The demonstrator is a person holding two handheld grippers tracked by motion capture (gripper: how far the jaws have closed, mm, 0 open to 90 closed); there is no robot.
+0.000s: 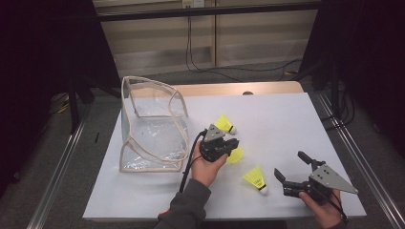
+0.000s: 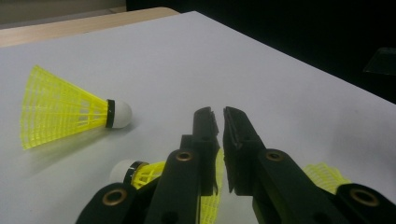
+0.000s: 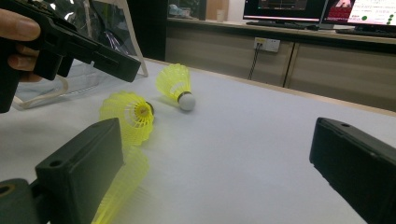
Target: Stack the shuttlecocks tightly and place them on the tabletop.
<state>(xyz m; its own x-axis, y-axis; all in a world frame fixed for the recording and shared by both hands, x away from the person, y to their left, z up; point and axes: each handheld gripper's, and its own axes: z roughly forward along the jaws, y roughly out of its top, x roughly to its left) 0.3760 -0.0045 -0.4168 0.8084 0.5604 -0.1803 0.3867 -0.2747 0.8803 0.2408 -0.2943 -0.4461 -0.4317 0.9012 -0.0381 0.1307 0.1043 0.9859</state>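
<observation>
At frame centre, the left gripper (image 1: 231, 143) hovers nearly clenched, gripping nothing, directly above a yellow shuttlecock (image 1: 235, 154); the right gripper (image 1: 292, 168) gapes lower right.

White-topped table (image 1: 286, 119) with a wooden far edge (image 1: 224, 88). Grey floor (image 1: 43, 157); metal rails (image 1: 57, 167) along both table sides. Beige cabinets (image 1: 157, 36) behind, cables (image 1: 200, 62) hanging. Monitors (image 3: 322, 11) on a counter (image 3: 280, 28). Dark sides.

Glossy clear plastic bag (image 1: 153, 129), yellow plastic mesh shuttlecocks (image 2: 65, 113), and matt white sheet (image 1: 286, 124) over wood.
</observation>
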